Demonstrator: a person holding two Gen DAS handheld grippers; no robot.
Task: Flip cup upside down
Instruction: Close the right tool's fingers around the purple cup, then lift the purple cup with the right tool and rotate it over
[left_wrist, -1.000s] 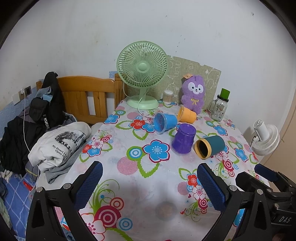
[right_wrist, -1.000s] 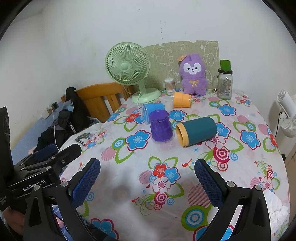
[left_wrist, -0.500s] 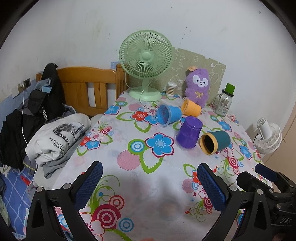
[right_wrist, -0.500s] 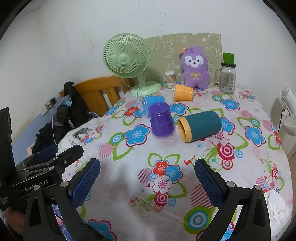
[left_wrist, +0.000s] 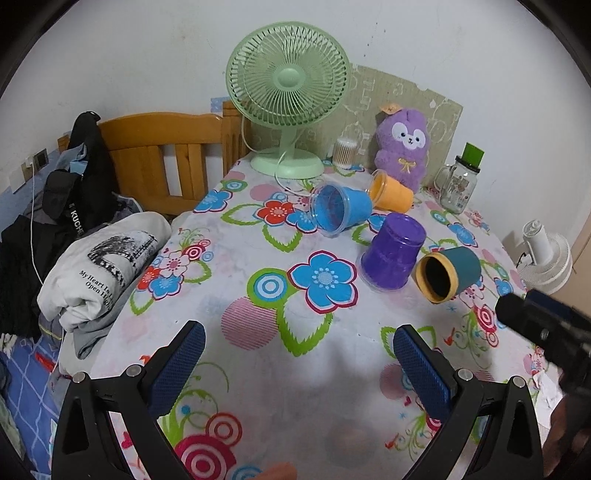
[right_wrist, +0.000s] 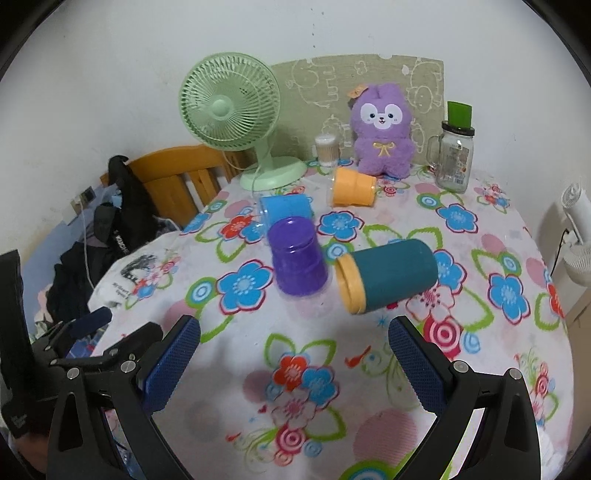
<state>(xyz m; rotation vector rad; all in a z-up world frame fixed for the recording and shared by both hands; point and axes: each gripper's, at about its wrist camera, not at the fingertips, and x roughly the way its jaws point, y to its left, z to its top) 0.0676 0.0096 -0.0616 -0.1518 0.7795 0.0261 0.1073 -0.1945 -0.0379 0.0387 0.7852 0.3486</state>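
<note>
Purple cup (right_wrist: 297, 256) upside down on floral surface (right_wrist: 369, 369). Teal cup (right_wrist: 386, 275) on its side just right of purple cup, yellow-rimmed mouth toward it. Blue cup (right_wrist: 286, 212) on its side just behind purple cup; orange cup (right_wrist: 352, 186) on its side farther back. Left gripper (left_wrist: 299, 363) fingers apart, empty. Right gripper (right_wrist: 295, 362) fingers apart, empty, both short of purple cup.

Printed floral cloth covers the table (right_wrist: 480, 236), matt and slightly creased. On it, near the glossy green plastic fan (right_wrist: 231, 107): a smooth purple plastic cup (right_wrist: 297, 256), a matt teal cup (right_wrist: 391, 273) with a yellow rim, a fuzzy plush toy (right_wrist: 382, 129) and a clear glass jar (right_wrist: 454, 158). Behind the fan, a varnished wooden headboard (left_wrist: 162, 151). Gripper pads (right_wrist: 171, 363) are blue and textured.
</note>
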